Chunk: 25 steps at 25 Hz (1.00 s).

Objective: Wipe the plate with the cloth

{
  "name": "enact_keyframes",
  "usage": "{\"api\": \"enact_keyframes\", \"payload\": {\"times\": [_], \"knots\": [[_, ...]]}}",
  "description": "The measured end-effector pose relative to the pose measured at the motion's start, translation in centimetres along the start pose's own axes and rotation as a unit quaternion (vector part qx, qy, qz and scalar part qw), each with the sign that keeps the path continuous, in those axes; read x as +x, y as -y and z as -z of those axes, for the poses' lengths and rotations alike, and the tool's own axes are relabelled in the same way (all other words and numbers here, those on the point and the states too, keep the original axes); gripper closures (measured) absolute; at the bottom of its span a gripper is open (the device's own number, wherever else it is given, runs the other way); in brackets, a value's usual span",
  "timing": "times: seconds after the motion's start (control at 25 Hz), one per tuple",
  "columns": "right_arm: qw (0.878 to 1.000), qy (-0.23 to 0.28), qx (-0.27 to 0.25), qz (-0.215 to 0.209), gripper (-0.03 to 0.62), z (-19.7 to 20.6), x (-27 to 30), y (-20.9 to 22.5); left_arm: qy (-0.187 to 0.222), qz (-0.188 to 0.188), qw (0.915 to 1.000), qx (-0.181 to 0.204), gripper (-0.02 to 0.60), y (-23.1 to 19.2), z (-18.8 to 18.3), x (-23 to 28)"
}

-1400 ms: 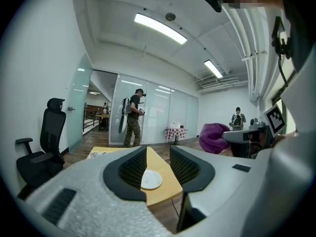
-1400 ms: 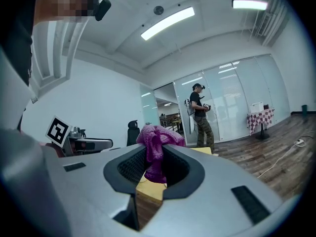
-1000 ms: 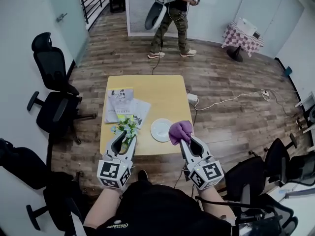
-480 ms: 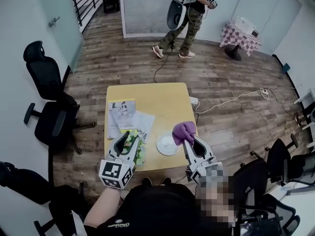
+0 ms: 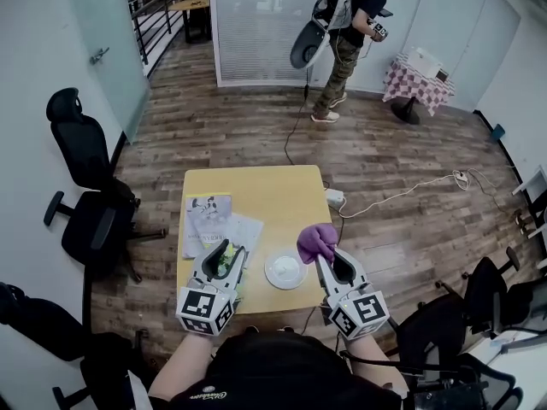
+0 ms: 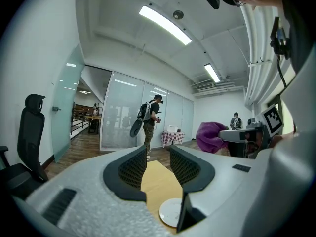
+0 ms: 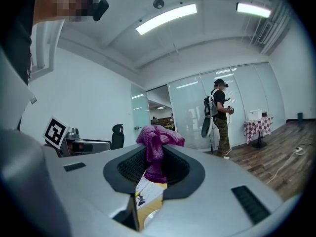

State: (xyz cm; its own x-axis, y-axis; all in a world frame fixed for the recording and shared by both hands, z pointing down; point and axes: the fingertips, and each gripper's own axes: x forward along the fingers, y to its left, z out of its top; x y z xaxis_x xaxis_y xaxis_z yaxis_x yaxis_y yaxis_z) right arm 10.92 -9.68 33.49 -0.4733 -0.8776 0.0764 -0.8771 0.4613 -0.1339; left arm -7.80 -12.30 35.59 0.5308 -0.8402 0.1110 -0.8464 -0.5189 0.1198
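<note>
A round white plate (image 5: 285, 272) lies near the front edge of a yellow table (image 5: 256, 190); the left gripper view shows the plate (image 6: 172, 212) low between the jaws. My right gripper (image 5: 326, 254) hangs just right of the plate, shut on a crumpled purple cloth (image 5: 316, 240). In the right gripper view the cloth (image 7: 157, 149) bulges out above the jaws of the right gripper (image 7: 157, 158). My left gripper (image 5: 229, 251) is held to the plate's left, open with nothing between its fingers; the left gripper (image 6: 158, 154) shows the bare table through its gap.
A small bunch of white flowers (image 5: 220, 261) sits under the left gripper, with magazines (image 5: 210, 214) behind it. Office chairs (image 5: 87, 186) stand at the left and right (image 5: 479, 289). A power strip (image 5: 333, 196) lies on the floor. A person (image 5: 350, 24) stands far back.
Both grippers have drawn back toward me and the table now looks smaller and farther. The cloth stays in the right gripper. The person at the back has walked farther away to the right.
</note>
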Motion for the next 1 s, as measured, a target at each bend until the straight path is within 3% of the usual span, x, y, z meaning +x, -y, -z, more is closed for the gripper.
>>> {"api": "enact_keyframes", "payload": {"times": [0.56,1.0], "knots": [[0.999,-0.034,0.011,-0.01,0.519,2.3,-0.6,0.2,-0.042,-0.014,0.9988,-0.021,0.431,0.8,3.2,-0.7],[0.991,-0.121,0.044,-0.034,0.519,9.4,0.0,-1.0,-0.11,-0.022,0.9924,-0.05,0.431,0.9,9.7,-1.7]]}}
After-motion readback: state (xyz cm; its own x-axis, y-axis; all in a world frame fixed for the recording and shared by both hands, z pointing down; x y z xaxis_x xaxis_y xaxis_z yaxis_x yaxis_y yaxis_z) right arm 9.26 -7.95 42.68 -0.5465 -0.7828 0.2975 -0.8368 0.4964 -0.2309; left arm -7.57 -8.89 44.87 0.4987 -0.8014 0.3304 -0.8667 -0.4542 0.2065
